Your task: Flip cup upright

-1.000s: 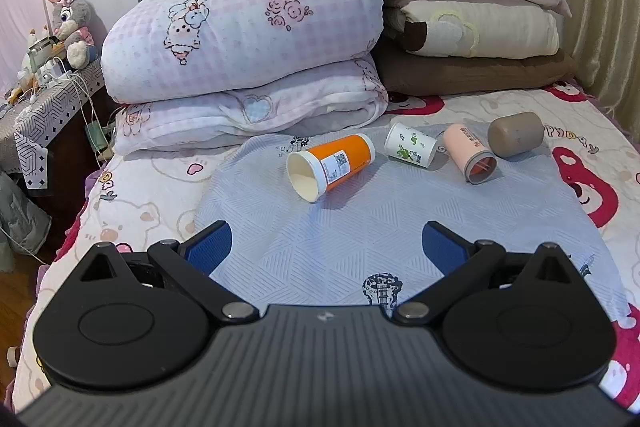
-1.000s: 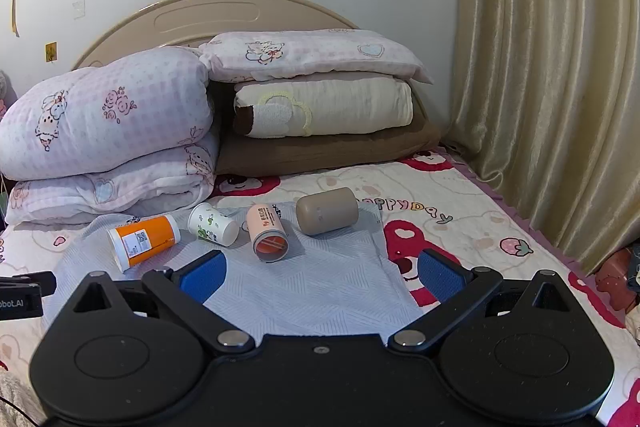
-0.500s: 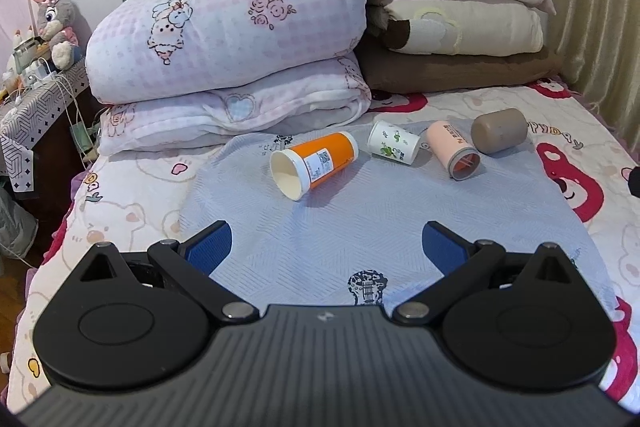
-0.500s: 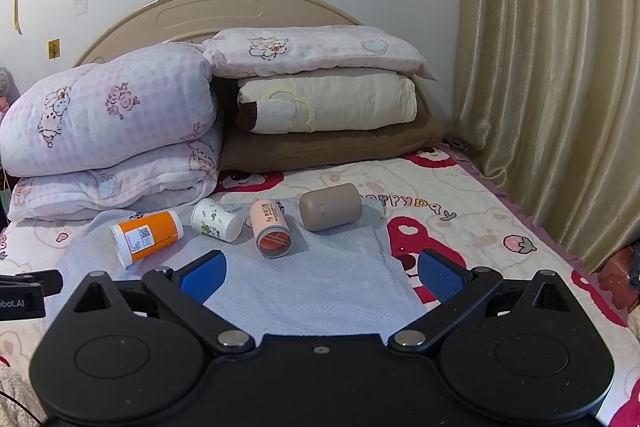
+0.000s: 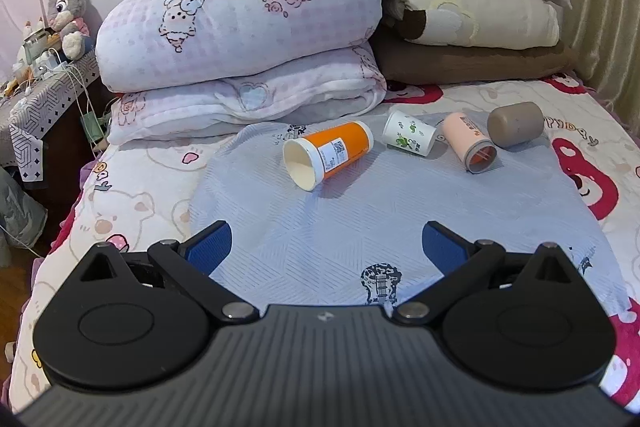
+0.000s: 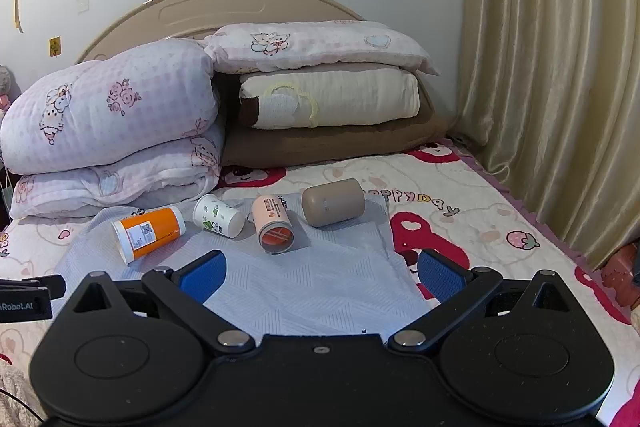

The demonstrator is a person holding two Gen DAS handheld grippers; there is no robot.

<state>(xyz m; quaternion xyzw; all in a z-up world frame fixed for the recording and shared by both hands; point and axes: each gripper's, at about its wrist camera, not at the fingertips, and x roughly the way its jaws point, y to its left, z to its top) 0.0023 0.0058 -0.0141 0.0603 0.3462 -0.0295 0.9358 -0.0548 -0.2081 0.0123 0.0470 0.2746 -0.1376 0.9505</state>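
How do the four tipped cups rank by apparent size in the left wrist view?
1. orange cup, though it lies nearest the camera.
2. pink cup and brown cup: too alike to rank.
3. white leaf-print cup.

A pale blue cloth (image 5: 360, 219) printed with a guitar is spread over a cartoon-patterned bedsheet (image 6: 472, 223). Pink checked quilts (image 5: 240, 27) are stacked against the headboard (image 6: 224, 7), beside a pile of pillows (image 6: 328, 99). A plush rabbit (image 5: 64, 11) is seated on a cluttered side table (image 5: 36, 99), and beige curtains (image 6: 560, 67) are hung at the right.
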